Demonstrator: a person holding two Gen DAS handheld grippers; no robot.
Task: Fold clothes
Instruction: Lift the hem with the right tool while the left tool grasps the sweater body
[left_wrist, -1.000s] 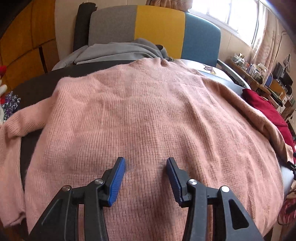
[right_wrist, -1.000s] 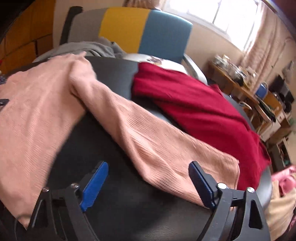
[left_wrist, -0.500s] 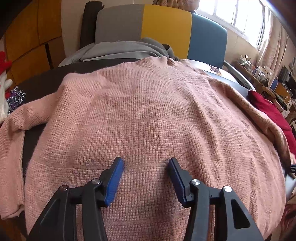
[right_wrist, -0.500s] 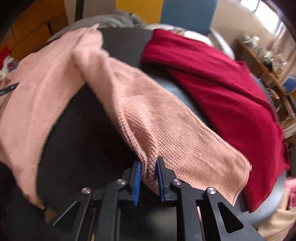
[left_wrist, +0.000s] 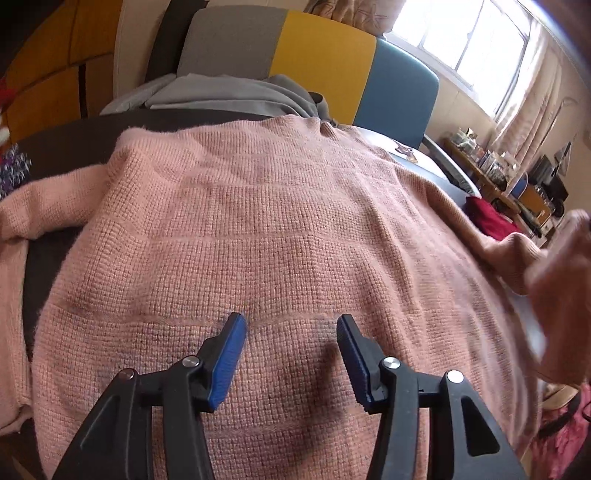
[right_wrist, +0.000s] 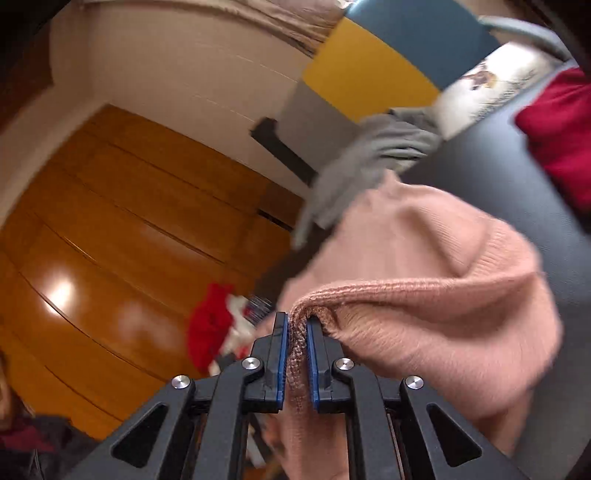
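Observation:
A pink knit sweater (left_wrist: 266, 229) lies spread flat over a dark round table (left_wrist: 62, 144). My left gripper (left_wrist: 290, 325) is open, its blue pads low over the sweater's lower body, holding nothing. My right gripper (right_wrist: 295, 332) is shut on the sweater's right sleeve (right_wrist: 424, 302) and holds it lifted, the knit bunched between the blue pads. The raised sleeve shows blurred at the right edge of the left wrist view (left_wrist: 554, 280). The left sleeve (left_wrist: 40, 206) trails off to the left.
A grey garment (left_wrist: 229, 92) lies at the table's far side against a grey, yellow and blue chair back (left_wrist: 325, 62). A red garment (right_wrist: 557, 129) lies on the table's right. Orange wooden cabinets (right_wrist: 110, 240) stand to the left. A cluttered shelf (left_wrist: 517, 177) is by the window.
My right gripper closed on the right sleeve, then lifted it and swung it leftward over the sweater. My left gripper stayed open, hovering over the sweater body.

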